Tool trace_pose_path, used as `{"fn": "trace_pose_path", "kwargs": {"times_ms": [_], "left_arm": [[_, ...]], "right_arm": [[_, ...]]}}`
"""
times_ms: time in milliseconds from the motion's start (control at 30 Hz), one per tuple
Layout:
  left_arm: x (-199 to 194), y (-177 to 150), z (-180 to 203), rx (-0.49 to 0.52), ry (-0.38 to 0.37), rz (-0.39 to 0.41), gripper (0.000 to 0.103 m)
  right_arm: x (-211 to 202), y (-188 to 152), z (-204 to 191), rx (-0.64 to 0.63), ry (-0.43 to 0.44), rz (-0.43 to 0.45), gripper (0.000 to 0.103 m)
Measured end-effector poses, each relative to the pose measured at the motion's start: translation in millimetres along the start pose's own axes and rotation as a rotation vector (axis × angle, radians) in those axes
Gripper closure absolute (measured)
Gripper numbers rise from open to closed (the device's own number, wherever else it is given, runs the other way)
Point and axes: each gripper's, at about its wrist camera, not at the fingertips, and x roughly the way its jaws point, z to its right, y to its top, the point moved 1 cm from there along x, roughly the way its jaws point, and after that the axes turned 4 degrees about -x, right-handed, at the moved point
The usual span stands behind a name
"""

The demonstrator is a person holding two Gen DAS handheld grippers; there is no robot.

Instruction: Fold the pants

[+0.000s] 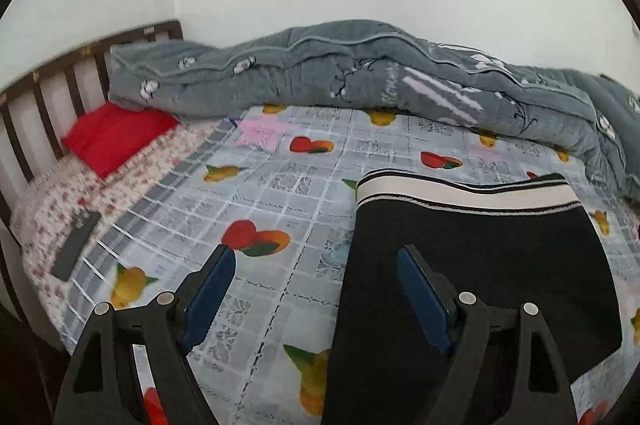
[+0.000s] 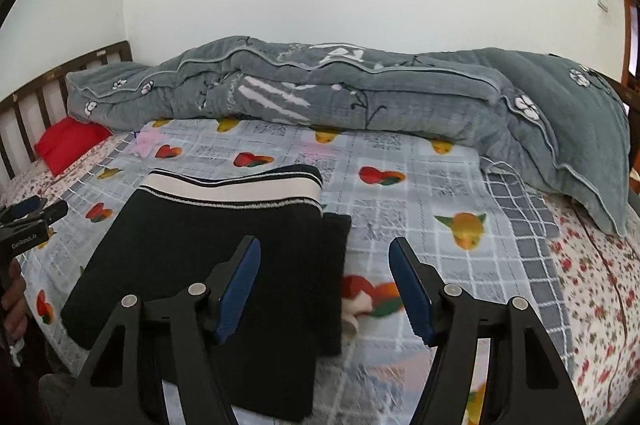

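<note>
Left wrist view. The left gripper (image 1: 316, 295) is hovering above the bed (image 1: 280, 185) with its jaws spread wide and nothing between them. One blue pad (image 1: 210, 299) is sitting over the fruit-print sheet; the other is over the dark cloth. The pants (image 1: 472, 265) are lying flat on the sheet as a compact black rectangle, striped waistband (image 1: 460, 193) at the far edge, toward the wall. Judgement: the gripper is straddling the pants' left edge because that edge is the likely next hold, or it is merely standing off from a finished fold; I cannot tell which. A grey quilt (image 1: 360, 77) is lying bunched along the wall, probably pushed there to leave flat working room. A red pillow (image 1: 116, 137) is lying near the slatted headboard (image 1: 48, 97), well apart from the pants. A dark flat object (image 1: 76, 245), perhaps a phone, is lying on the floral cloth beside it.

Right wrist view. The right gripper (image 2: 324, 283) is likewise held with jaws spread, gripping nothing, one pad above the pants (image 2: 208, 257), the other above bare sheet. A narrower dark layer (image 2: 336, 265) is sticking out past the top panel on the right side, so the stack is not quite square. Judgement: the fold is looking nearly done, with that protruding strip the part still wanting alignment. The left gripper (image 2: 34, 215) is showing at the frame's left edge, a hand (image 2: 12, 301) beneath it.
</note>
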Motion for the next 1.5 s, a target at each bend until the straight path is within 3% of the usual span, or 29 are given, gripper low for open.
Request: {"fn": "trace_pose_path", "kwargs": {"times_ms": [167,367,400,433,500,567,600,667,733,800,900,967,1033,1133,1233,1333,1500], "left_arm": [[27.0,-3.9,-13.2,-0.022,-0.037,-0.047,0.021],[49.2,-3.5,-22.2,-0.044,-0.092,-0.088,0.021],[52.1,-3.1,-23.6,-0.051,-0.102,-0.095,0.021],[54.7,-2.8,-24.8,-0.061,-0.11,-0.101,0.021],[58.6,-1.5,-26.4,-0.078,-0.127,-0.104,0.021],[61.4,1.4,-26.5,-0.089,-0.144,-0.108,0.022],[61.2,2.9,-25.7,-0.088,-0.15,-0.108,0.023],[59.5,6.7,-21.3,-0.077,-0.163,-0.101,0.023],[60.0,11.2,-10.9,-0.057,-0.18,-0.098,0.022],[62.6,14.3,3.9,-0.032,-0.193,-0.1,0.022],[67.5,16.7,27.1,0.001,-0.213,-0.105,0.022],[71.0,18.4,40.8,0.024,-0.224,-0.105,0.022],[75.2,20.8,56.9,0.052,-0.238,-0.102,0.022],[85.8,24.2,79.1,0.095,-0.24,-0.113,0.022],[99.9,25.0,95.5,0.13,-0.229,-0.127,0.022],[117.7,22.0,104.0,0.142,-0.228,-0.171,0.022],[136.6,14.5,111.1,0.149,-0.217,-0.217,0.021]], "right_arm": [[21.9,6.3,-0.7,0.026,0.033,0.002,0.037],[78.3,15.8,-3.5,0.032,0.061,-0.067,0.037],[92.2,14.7,-1.8,0.045,0.071,-0.097,0.041],[107.9,12.3,-1.1,0.059,0.092,-0.138,0.054],[136.8,5.4,0.2,0.071,0.145,-0.221,0.069],[134.2,4.8,-0.8,0.05,0.161,-0.188,0.089],[125.3,7.5,2.9,0.054,0.182,-0.155,0.092],[104.0,13.1,22.1,0.14,0.257,-0.106,0.092],[98.9,10.5,28.1,0.119,0.21,-0.088,0.092],[122.9,-6.1,25.0,0.038,0.107,-0.157,0.092],[128.1,-8.8,33.9,0.058,0.117,-0.166,0.087],[118.5,0.6,33.7,0.048,0.076,-0.16,0.085],[106.2,12.4,30.0,0.041,0.039,-0.111,0.085],[99.6,24.8,19.9,0.008,0.056,-0.063,0.085],[115.5,27.2,10.8,-0.019,0.062,-0.079,0.085],[149.2,14.9,10.5,-0.02,0.027,-0.162,0.085],[157.0,12.2,9.0,-0.039,0.01,-0.152,0.085]]}}
